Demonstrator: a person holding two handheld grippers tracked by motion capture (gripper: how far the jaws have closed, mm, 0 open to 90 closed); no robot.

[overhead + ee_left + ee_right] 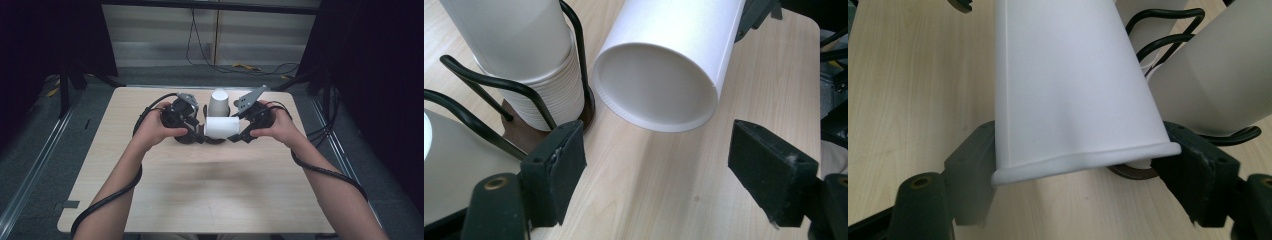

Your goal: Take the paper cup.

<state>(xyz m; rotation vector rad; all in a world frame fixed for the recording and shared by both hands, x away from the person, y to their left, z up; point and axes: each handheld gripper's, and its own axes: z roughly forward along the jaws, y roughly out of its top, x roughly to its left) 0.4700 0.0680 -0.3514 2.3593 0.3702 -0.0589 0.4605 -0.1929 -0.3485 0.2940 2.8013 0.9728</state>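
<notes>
Right tool point(1075, 165) clamps a white paper cup point(221, 127) lying sideways above the surface point(200, 190), seemingly denting its base; left tool point(659, 165) gapes wide before its mouth, beside stacked cups point(531, 60) in a wire holder point(509, 87).

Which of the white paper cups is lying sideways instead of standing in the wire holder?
The single paper cup pinched by the right gripper lies sideways; the stacked cups stand upside down in the wire holder.

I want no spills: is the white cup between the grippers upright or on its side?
On its side: the cup lies level, squeezed at one end by the right gripper, and its other end looks empty.
</notes>
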